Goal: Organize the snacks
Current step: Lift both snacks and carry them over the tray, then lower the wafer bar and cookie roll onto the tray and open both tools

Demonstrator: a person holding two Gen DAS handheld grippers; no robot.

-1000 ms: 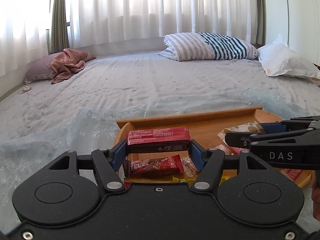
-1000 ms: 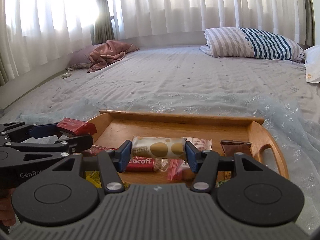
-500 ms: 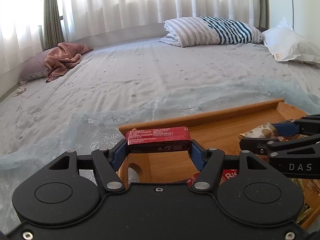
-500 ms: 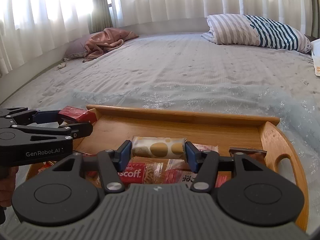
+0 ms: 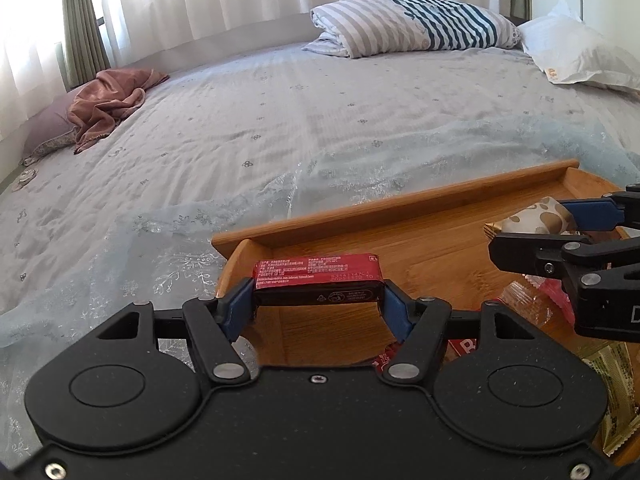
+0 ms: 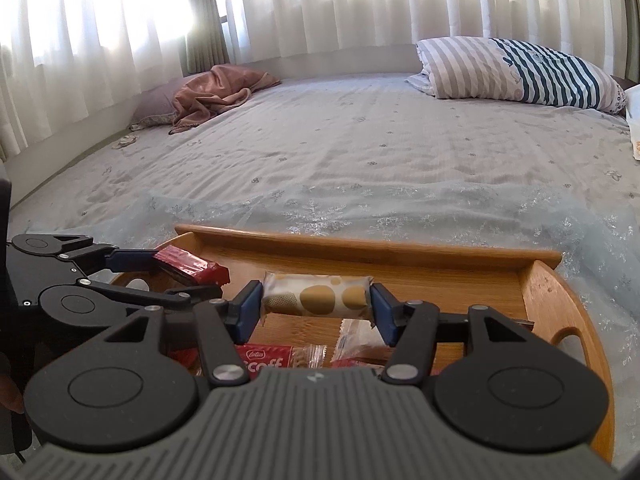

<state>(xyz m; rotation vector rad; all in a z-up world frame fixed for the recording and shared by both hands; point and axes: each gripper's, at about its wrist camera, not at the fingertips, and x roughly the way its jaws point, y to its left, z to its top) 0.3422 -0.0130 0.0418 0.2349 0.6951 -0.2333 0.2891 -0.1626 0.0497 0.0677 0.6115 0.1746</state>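
A wooden tray (image 5: 400,208) (image 6: 400,246) lies on the bed with several snack packets in its near part. My left gripper (image 5: 318,300) is shut on a red snack bar (image 5: 316,276), held crosswise above the tray's left end. The right wrist view shows that same red snack bar (image 6: 188,266) at the left. My right gripper (image 6: 316,306) is shut on a white packet with gold dots (image 6: 316,294), held over the tray's middle. In the left wrist view the dotted packet (image 5: 536,216) shows at the right edge.
A Biscoff packet (image 6: 264,360) and clear-wrapped snacks (image 6: 352,332) lie under my right gripper. A green-gold packet (image 5: 616,392) sits at the tray's near right. A pale blue sheer cloth (image 5: 160,232) is spread under the tray. Farther off lie a striped pillow (image 6: 516,72) and pink cloth (image 6: 216,92).
My left gripper has carried the red bar leftward, from over the packets to the tray's left end. The right gripper has shifted only slightly with its dotted packet.
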